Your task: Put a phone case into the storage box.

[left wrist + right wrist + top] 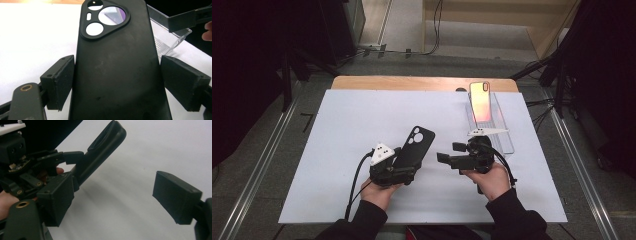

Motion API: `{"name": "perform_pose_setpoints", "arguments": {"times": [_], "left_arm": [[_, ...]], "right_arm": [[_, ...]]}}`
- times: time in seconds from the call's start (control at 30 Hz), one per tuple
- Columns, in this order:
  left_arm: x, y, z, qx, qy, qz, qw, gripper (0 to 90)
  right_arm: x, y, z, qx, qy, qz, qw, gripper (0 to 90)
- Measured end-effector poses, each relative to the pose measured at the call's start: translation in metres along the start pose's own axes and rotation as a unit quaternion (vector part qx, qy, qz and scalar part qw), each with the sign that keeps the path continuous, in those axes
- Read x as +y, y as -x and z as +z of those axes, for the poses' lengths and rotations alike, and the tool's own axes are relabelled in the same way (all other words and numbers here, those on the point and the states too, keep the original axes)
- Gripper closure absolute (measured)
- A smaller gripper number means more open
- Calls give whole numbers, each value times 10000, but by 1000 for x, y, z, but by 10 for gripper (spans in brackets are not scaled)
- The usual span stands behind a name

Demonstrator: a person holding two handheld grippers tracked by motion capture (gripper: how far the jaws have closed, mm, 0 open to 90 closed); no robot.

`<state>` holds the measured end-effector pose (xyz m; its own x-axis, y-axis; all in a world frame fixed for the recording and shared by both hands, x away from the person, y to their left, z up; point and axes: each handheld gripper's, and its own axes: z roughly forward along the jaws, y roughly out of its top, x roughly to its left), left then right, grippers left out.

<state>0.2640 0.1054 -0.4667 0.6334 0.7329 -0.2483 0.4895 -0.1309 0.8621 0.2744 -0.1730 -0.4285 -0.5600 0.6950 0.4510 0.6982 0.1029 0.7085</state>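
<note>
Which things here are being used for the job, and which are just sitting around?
Being used:
- black phone case, held by the left gripper
- right gripper, open, pointing at the case
- phone, leaning on the clear stand: probably

Just sitting around:
- white table cover
- cables on the floor

No legible text, label, brand, number or sign in any view. The black phone case [117, 70] carries no print on its back. The phone [480, 101] on the clear stand shows only a glowing screen, nothing readable. The table [337, 130] is unmarked.
</note>
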Motion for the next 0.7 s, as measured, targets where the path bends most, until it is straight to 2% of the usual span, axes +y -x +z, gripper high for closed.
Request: {"name": "perform_pose_setpoints", "arguments": {"times": [0.23,0.37,0.47,0.7], "left_arm": [[-5,5,4,-47,57,-53,10000,151],[-6,10,6,-107,100,-62,9999,151],[-6,16,7,-106,219,-90,9997,151],[-7,21,7,-93,258,-46,9996,150]], "right_arm": [[6,-1,8,50,45,103,9999,200],[9,0,13,101,21,251,9996,217],[11,0,17,81,-5,278,9996,224],[17,3,24,170,14,542,9984,277]]}}
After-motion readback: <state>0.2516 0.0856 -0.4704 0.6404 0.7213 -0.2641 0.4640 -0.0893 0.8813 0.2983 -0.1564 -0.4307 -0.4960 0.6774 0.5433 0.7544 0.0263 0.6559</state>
